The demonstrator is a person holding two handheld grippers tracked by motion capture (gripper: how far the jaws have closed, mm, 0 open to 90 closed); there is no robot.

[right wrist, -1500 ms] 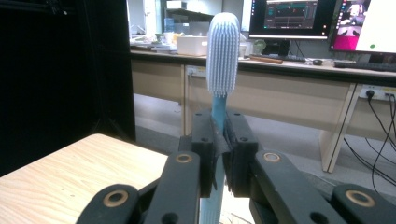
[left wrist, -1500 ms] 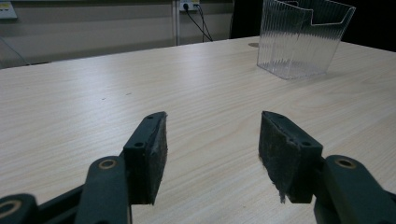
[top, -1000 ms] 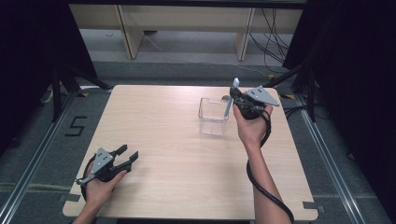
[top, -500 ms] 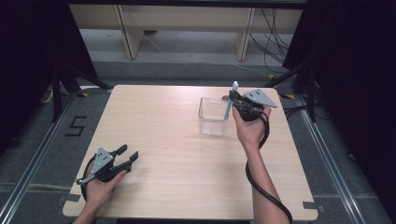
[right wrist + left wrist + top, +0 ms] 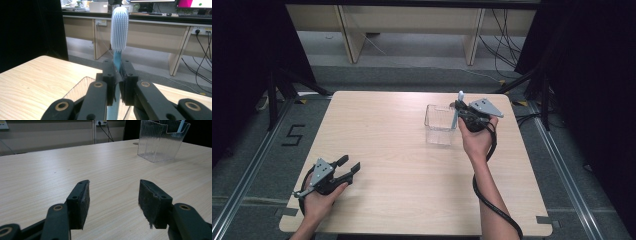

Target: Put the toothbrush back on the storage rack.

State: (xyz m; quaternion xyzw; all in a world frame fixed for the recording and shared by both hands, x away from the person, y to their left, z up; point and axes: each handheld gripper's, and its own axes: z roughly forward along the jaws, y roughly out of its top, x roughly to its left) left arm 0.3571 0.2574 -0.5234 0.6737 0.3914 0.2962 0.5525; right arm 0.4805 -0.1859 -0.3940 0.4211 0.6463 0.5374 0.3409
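While the right claw point(image 5: 460, 111) clamps the toothbrush point(image 5: 119, 27) upright at the bin's point(image 5: 439, 125) three o'clock rim, seemingly unmoved, insertion waits; the left claw point(image 5: 348, 165) rests open, empty, at seven o'clock.

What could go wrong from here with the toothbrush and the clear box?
1. The right gripper pinches the toothbrush on its thin neck, bristles up; it may pivot or slip as it goes down.
2. The handle hangs at the rim of the box; a snag could tip or shove the light box.
3. The left gripper rests open, far away, so nothing steadies the box.
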